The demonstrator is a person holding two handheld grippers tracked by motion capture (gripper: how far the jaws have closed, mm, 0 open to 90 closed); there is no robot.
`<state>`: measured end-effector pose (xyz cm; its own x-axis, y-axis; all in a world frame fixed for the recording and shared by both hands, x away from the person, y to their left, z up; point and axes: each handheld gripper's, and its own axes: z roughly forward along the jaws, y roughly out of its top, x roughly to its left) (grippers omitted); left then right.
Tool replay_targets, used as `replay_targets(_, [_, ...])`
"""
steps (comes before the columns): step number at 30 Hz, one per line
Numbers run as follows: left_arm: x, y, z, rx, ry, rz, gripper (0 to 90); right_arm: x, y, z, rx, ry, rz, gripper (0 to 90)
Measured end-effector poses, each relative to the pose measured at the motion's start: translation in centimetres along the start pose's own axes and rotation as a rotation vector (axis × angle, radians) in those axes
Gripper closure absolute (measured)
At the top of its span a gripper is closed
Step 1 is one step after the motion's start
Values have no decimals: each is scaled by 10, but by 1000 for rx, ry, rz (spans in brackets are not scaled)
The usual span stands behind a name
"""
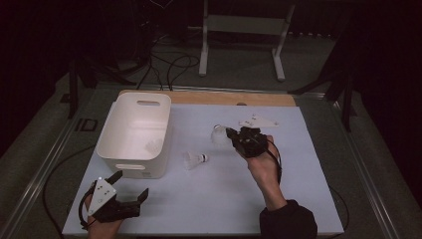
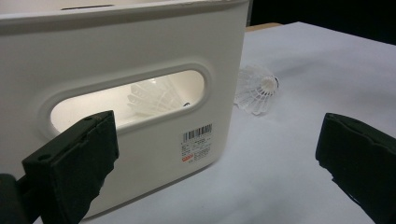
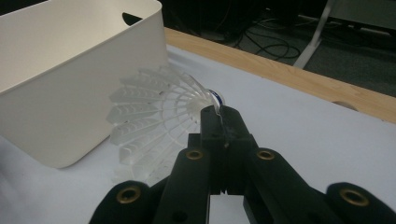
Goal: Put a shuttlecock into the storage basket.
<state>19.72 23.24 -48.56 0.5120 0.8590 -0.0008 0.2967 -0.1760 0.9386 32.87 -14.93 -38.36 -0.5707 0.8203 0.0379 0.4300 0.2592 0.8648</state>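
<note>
The right claw [image 3: 219, 116] had its jaws clamped tight on a white shuttlecock [image 3: 154, 116], pinching the edge of the skirt right up by the cork. And what a clear look at it from the right gripper view: a translucent plastic skirt, ribbed and latticed like feathers, flaring wide toward the white bin [image 3: 70, 93], with a small rounded cork cap and a thin blue band peeking out at the claw tips. In the high view that shuttlecock [image 1: 219, 134] sat at the tip of the right claw [image 1: 230, 133], right of the bin [image 1: 134, 132] and toward the far half of the counter [image 1: 224, 199]. A second shuttlecock [image 1: 194, 160] lay on its side just nearer, between bin and right hand [image 1: 261, 167], cork pointing right. The left claw [image 1: 130, 185] rested at the near left corner, jaws spread wide with nothing in them, facing the bin's near wall. Through the handle slot there, another shuttlecock [image 2: 149, 100] showed inside the bin.
</note>
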Motion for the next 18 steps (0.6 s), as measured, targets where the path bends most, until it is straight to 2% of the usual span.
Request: replay_targets(18, [0, 0, 0, 2, -1, 1, 0, 5, 5, 4, -9, 14, 2, 896])
